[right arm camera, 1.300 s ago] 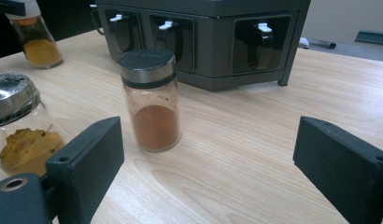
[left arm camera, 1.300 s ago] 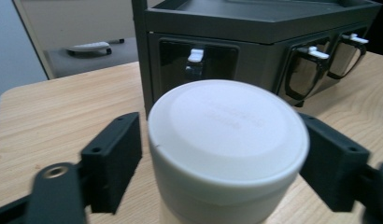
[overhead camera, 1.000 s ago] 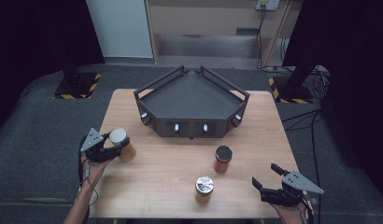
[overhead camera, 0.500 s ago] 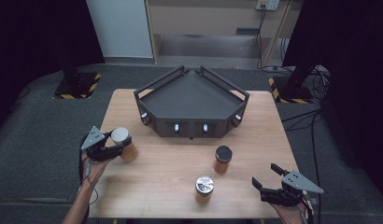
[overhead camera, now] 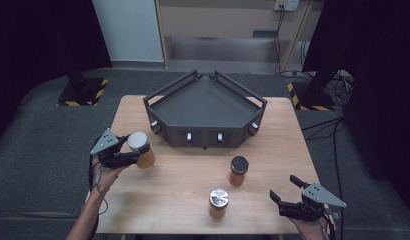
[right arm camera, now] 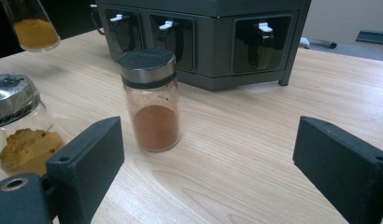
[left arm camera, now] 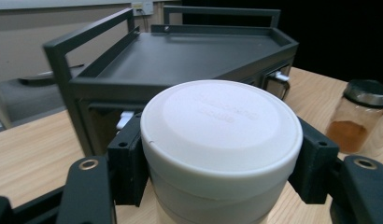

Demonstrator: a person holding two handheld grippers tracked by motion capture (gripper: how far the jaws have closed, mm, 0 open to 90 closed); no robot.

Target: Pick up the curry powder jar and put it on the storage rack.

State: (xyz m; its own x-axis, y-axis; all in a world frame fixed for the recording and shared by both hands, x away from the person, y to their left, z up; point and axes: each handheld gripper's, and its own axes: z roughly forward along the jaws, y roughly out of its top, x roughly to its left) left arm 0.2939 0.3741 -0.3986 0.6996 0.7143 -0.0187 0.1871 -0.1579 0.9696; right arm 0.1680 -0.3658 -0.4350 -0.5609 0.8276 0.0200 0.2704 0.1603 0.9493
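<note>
Since a second ago the left gripper (overhead camera: 127, 156) has carried the white-lidded jar of orange powder (overhead camera: 140, 150) slightly toward the table's middle; the jar stays clamped between its jaws near the left edge of the wooden table (overhead camera: 273, 135). The right gripper (overhead camera: 285, 194) has not moved, jaws spread wide near the front right corner.

The left gripper view shows the pads pressing just under the jar's white lid (left arm camera: 221, 126), with the dark angular metal rack (left arm camera: 180, 60) behind it. The right gripper view shows rust-red powder in the black-capped glass jar (right arm camera: 151, 100) and clumpy yellow powder in the silver-capped glass jar (right arm camera: 19, 126), both standing apart between the rack and the front edge.
</note>
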